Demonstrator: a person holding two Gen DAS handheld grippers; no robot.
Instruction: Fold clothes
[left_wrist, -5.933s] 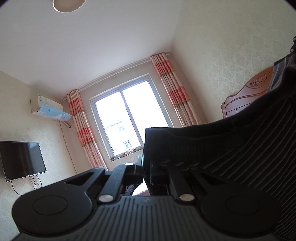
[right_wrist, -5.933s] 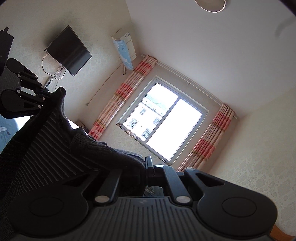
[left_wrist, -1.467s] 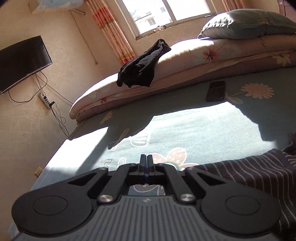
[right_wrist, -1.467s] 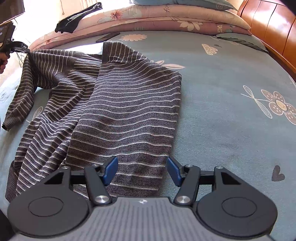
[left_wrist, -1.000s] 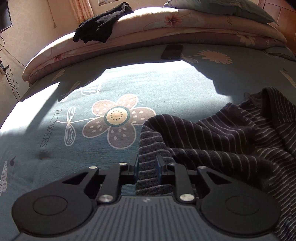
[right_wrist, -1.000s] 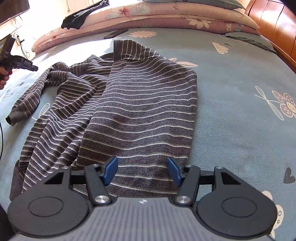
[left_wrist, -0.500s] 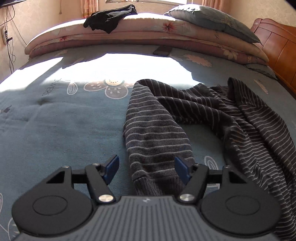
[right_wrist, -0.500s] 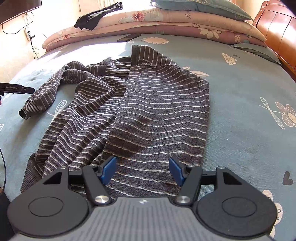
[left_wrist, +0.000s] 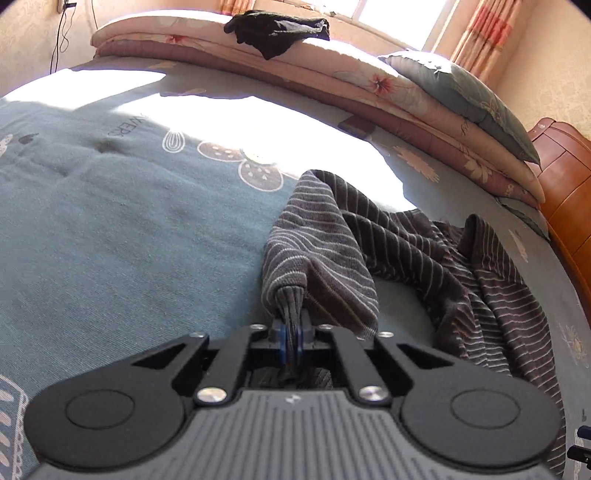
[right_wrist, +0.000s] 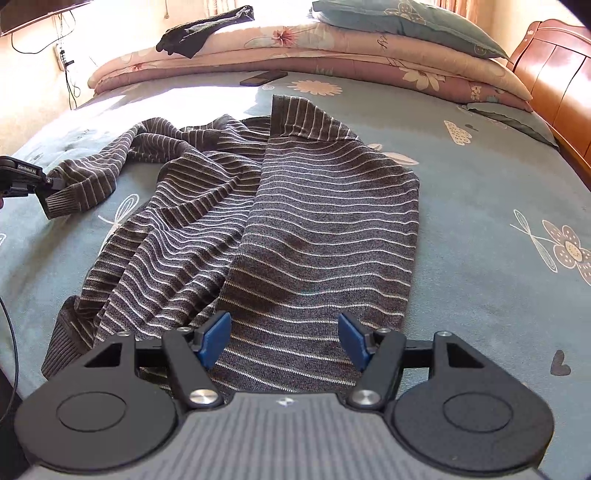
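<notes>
On the bed, left gripper now clamps sleeve cuff (previously released).

Dark grey sweater with thin pale stripes; teal bedspread printed with flowers; black garment far off.

Your left wrist cam sits low at the bed's left edge, close on the sweater cuff, facing the headboard corner. Right wrist cam looks from the foot edge along the bed. Both share the sweater, quilts and phone.
</notes>
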